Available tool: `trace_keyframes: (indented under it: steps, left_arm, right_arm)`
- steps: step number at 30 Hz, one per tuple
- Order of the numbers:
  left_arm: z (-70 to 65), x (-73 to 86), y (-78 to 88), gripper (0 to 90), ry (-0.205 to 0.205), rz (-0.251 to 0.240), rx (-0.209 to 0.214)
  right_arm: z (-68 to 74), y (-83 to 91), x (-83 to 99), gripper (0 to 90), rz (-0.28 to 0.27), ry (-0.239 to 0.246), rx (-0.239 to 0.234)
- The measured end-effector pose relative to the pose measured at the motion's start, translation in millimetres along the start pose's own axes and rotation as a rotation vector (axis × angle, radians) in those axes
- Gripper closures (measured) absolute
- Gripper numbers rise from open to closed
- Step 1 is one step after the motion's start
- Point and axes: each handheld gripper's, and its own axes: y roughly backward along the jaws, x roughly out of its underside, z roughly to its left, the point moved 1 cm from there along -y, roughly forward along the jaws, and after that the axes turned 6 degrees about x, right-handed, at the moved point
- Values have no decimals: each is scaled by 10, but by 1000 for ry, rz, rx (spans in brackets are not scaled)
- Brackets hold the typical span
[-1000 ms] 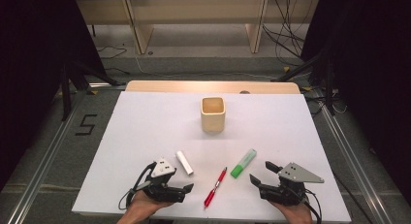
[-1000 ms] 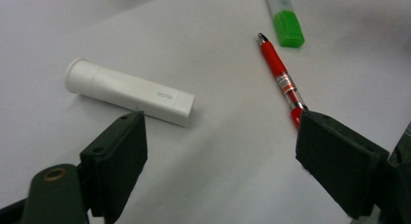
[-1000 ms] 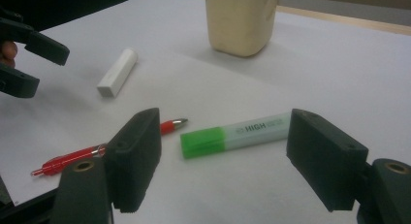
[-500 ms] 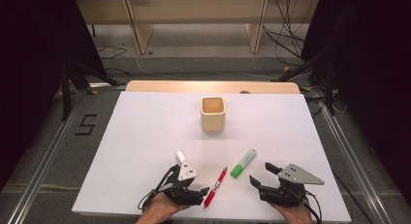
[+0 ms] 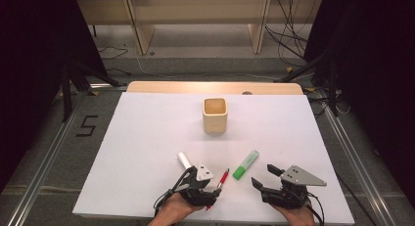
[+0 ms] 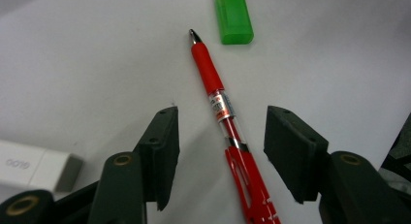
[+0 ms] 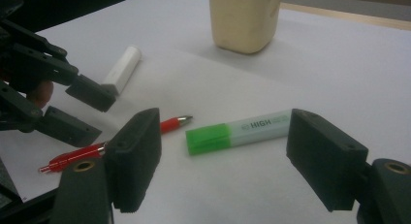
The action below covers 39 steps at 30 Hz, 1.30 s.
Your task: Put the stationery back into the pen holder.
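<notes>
The high view looks forward and down from above the person's side, taking in the whole white surface [image 5: 147, 138]. The left gripper view sits low and close, peering down along its tongs — the right gripper view looks nearly level across. All three share the red pen [image 6: 228, 122] and green highlighter [image 7: 242, 132].

A green highlighter [image 5: 245, 165] lies flat on the white table [image 5: 147, 138], ahead of the right tongs and between the two pairs. A white marker [image 5: 185, 160] lies just ahead of the left tongs, to their left. A beige square cup [image 5: 215, 115] stands upright farther ahead, well apart from both. Beyond the table, cables trail over the floor [image 5: 195, 64].
</notes>
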Motion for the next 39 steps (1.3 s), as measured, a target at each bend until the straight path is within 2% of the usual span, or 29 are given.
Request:
trace_keyframes:
  steps: [7, 13, 24, 31, 39]
  left_arm:
    - [-38, -26, -114, 557, -2, 37, 4]
    - [-48, -41, -136, 598, 14, 52, 2]
    - [-47, -55, -221, 648, 35, 62, -29]
    - [-71, -56, -230, 691, 41, 62, -59]
    - [-65, -56, -229, 750, 66, 58, -85]
  right_arm:
    - [-2, -1, 1, 292, 1, -1, -1]
    - [3, 3, -2, 292, 0, -2, -3]
    - [0, 5, -5, 294, -5, -6, -7]
    - [0, 1, -3, 298, -2, -4, -6]
    - [-4, 0, 0, 303, -2, -4, -3]
